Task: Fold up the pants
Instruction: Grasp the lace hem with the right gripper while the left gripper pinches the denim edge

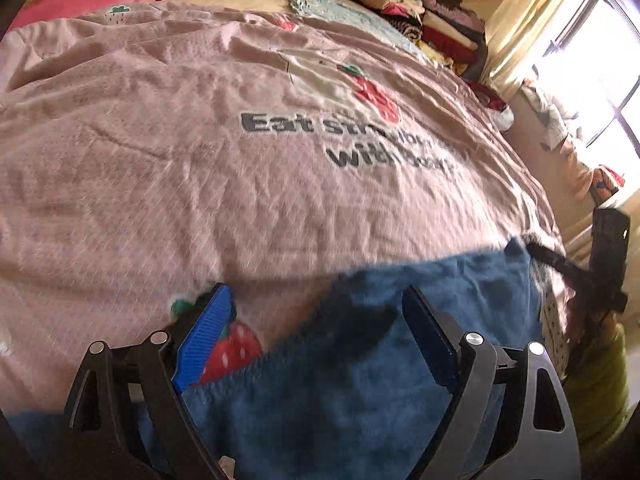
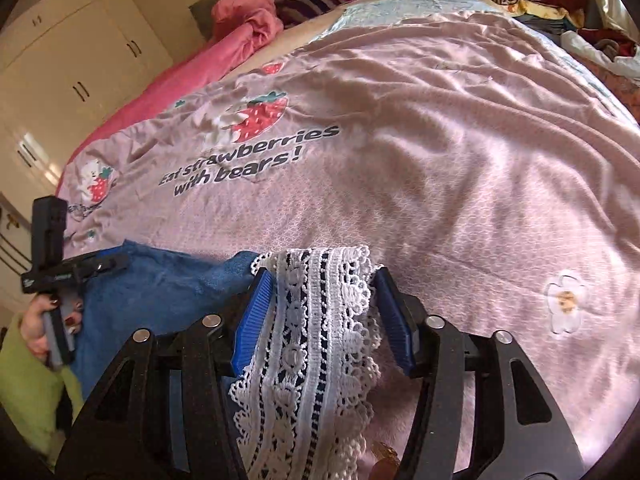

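Pink bedding [image 1: 200, 160], printed with strawberries and bears, is spread across the whole bed, and on its near edge the blue pants [image 1: 360, 380] are laid out. One pair is counted, plush and dark blue, with a band of white lace trim [image 2: 316, 340] draped at one end. Two grippers are in play. The left gripper [image 1: 316, 336] is held low over the blue cloth with its fingers spread wide; cloth lies between the pads [image 1: 208, 332] but nothing is pinched. The right gripper [image 2: 324, 316] is seen with the lace trim running between its blue pads [image 2: 252, 316]; a gap shows beside each pad, so the fingers look parted and not clamped, though a light contact on the left pad cannot be ruled out. Both tools seem to be placed at one edge of the garment, well apart, probably so that this edge can be lifted evenly and carried over in one fold. By the look of it, no fold is made yet. Across the bed, a stack of folded clothes [image 1: 424, 20] is piled by the window, and one rolled pink blanket [image 2: 248, 20] sits near the headboard.
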Demonstrator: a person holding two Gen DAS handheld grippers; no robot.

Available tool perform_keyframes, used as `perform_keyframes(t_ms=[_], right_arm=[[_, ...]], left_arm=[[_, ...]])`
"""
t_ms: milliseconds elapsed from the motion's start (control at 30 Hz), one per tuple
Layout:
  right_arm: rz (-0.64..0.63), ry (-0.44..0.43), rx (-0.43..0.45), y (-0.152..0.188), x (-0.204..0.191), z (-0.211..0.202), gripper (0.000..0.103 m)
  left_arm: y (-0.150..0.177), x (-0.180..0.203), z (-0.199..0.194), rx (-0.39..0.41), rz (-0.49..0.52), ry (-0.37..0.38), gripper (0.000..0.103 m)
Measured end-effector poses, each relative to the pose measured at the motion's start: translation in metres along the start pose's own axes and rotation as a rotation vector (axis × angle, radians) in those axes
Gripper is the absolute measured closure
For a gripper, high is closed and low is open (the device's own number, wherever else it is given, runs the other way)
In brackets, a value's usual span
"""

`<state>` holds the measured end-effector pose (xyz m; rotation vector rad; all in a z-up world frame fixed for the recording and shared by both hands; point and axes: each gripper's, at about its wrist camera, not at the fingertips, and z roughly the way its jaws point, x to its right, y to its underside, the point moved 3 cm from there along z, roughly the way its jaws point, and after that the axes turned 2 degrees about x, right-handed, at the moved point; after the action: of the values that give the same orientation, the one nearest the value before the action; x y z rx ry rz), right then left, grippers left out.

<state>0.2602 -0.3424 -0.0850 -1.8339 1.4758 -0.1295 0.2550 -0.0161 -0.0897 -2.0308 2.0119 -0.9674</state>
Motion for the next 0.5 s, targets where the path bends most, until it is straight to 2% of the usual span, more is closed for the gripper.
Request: perform_keyframes(t_ms=[33, 67, 100, 133, 167, 200, 300, 400, 500], right_arm=[[-0.002, -0.006, 0.005, 0.000, 0.001, -0.001, 0.056], [-0.002, -0.011, 0.010, 0.001, 0.001, -0.002, 0.058], [-0.004, -0.017, 0.013, 0.001, 0.001, -0.003, 0.060], [-0.011, -0.023, 0.015, 0.003, 0.000, -0.003, 0.062], [-0.018, -0.032, 0.014, 0.003, -0.001, -0.004, 0.068], [-0.027, -0.045, 0.010, 0.005, -0.003, -0.004, 0.076], [-0.065, -0.081, 0.024, 0.008, -0.012, -0.012, 0.084], [-0.096, -0.083, 0.079, 0.003, -0.019, -0.029, 0.085], [-0.143, -0.054, 0.115, -0.008, -0.022, -0.037, 0.085]], left_arm=[[0.000, 0.001, 0.000, -0.002, -0.009, 0.005, 0.021], [0.001, 0.004, 0.000, -0.001, -0.010, 0.017, 0.041], [0.003, 0.008, 0.000, -0.006, -0.009, 0.054, 0.070], [0.004, 0.012, 0.001, -0.014, -0.009, 0.084, 0.078], [0.007, 0.014, 0.002, -0.022, -0.007, 0.101, 0.085], [0.009, 0.019, 0.003, -0.028, 0.010, 0.093, 0.088], [0.011, 0.025, -0.003, -0.002, 0.041, 0.080, 0.095], [0.003, 0.024, -0.017, 0.067, 0.028, 0.074, 0.097], [-0.003, 0.029, -0.017, 0.084, 0.033, 0.069, 0.097]])
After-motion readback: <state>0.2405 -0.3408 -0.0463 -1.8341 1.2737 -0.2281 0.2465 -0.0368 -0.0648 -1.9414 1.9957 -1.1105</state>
